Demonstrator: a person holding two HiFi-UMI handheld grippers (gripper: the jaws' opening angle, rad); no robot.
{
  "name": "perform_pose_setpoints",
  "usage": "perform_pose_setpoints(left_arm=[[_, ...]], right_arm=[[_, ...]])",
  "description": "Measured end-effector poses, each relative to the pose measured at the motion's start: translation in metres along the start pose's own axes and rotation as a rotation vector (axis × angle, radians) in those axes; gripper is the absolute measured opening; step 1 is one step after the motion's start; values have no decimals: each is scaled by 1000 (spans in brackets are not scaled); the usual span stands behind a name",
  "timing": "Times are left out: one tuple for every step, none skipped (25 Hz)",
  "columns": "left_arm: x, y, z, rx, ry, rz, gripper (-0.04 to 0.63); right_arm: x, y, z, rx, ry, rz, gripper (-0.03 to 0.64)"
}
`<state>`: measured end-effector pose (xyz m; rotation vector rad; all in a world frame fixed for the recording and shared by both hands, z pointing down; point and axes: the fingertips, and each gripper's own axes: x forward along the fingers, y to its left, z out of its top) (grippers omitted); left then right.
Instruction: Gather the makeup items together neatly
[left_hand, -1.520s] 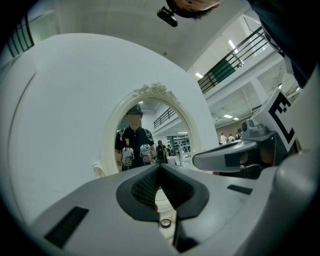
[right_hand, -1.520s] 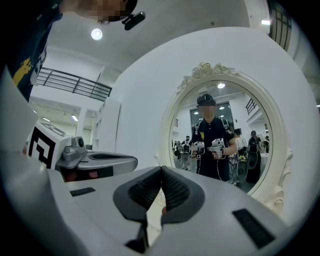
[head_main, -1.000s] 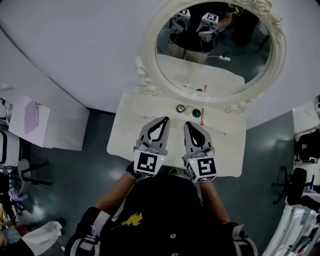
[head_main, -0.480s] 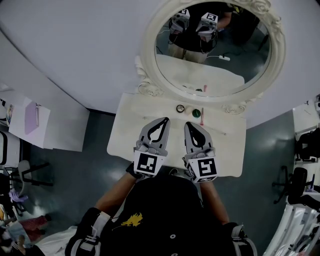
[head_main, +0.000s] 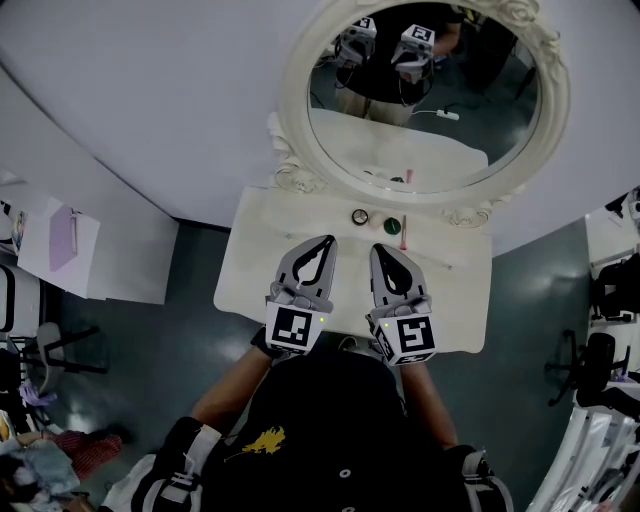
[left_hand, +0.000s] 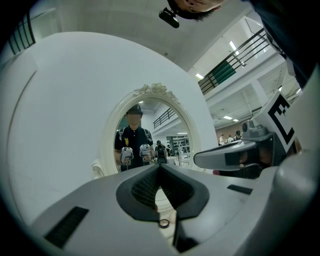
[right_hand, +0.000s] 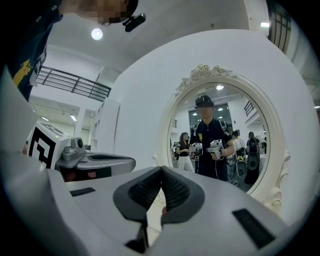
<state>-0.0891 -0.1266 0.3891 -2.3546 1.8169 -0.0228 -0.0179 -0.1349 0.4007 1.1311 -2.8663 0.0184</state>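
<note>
On the white vanity table (head_main: 250, 265), below the oval mirror (head_main: 425, 100), lie a small dark-rimmed round pot (head_main: 360, 216), a green round pot (head_main: 393, 226) and a pink stick (head_main: 403, 232). A thin pale stick (head_main: 432, 260) lies to their right. My left gripper (head_main: 327, 240) and right gripper (head_main: 380, 248) hover side by side over the table's near half, a little short of the items. Both are shut and hold nothing. In the left gripper view the shut tips (left_hand: 160, 165) point at the mirror, with the dark-rimmed pot (left_hand: 164, 223) showing below them. The right gripper (right_hand: 161, 169) also faces the mirror.
The mirror's ornate frame (head_main: 290, 175) rises at the table's back edge against a white curved wall. The table's front edge is at the person's body. A white side table with a pink sheet (head_main: 62, 232) stands to the left, and chairs (head_main: 605, 360) to the right.
Both grippers and the makeup items have kept their places. Only some cloth on the floor at the lower left corner has shifted.
</note>
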Motion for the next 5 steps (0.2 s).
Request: perform_pose_setpoints(left_arm=[[0,0,-1,-3,3,0,12],[-1,0,-4,-9,23,-1,12],[-2,-1,-8,-17,56,-3,12],[-4,-2,-14,-27,94,-6,12],[-5,-3,-19,-37,133,-9,12]], right_arm=[[0,0,0,0,0,0,14],[0,0,-1,0,1,1,14],[0,0,-1,0,1,1,14],[0,-1,-1,0,2,1,14],[0,-1,-1,0,2,1,14]])
